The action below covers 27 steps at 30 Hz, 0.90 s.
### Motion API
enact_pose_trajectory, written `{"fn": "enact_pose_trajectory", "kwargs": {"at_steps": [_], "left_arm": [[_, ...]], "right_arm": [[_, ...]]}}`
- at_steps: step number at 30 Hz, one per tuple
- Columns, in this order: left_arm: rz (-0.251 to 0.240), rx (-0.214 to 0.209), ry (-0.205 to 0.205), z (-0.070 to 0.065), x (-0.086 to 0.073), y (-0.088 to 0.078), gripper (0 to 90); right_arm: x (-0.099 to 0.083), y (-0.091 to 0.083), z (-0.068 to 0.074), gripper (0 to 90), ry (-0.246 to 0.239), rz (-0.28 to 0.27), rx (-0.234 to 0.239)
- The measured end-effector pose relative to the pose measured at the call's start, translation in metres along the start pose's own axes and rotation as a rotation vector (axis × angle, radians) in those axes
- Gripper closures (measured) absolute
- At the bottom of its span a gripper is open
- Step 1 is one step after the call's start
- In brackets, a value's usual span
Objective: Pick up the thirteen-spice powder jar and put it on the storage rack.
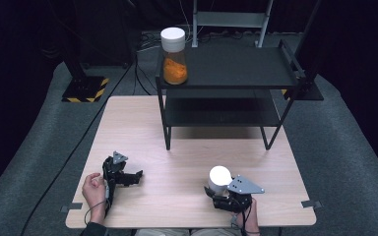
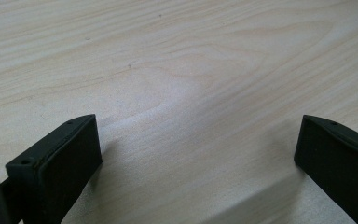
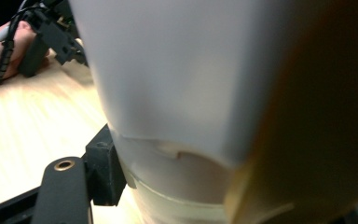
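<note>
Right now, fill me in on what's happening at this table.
A person works at a wooden table with a gripper in each hand. The right gripper is shut on a white-lidded jar near the table's front edge. The left gripper rests open on bare wood, holding nothing. Farther back stands a black two-tier shelf, with a second jar of orange contents on its top tier, at the left end.

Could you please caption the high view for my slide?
Right gripper grips a white-lidded jar above the table; left gripper rests open.
</note>
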<state>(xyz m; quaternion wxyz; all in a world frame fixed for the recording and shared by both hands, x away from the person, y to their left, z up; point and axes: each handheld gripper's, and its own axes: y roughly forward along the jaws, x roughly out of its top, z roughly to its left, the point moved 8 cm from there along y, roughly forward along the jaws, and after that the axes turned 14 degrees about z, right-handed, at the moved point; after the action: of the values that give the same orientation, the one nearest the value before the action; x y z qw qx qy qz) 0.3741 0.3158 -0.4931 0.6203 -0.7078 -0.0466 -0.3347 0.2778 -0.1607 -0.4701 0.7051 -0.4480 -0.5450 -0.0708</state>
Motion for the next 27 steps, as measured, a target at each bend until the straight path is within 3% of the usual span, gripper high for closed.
{"fn": "enact_pose_trajectory", "kwargs": {"at_steps": [27], "left_arm": [[0.000,0.000,0.000,0.000,0.000,0.000,0.0]], "right_arm": [[0.019,-0.031,-0.036,30.0,0.042,-0.013,-0.104]]}}
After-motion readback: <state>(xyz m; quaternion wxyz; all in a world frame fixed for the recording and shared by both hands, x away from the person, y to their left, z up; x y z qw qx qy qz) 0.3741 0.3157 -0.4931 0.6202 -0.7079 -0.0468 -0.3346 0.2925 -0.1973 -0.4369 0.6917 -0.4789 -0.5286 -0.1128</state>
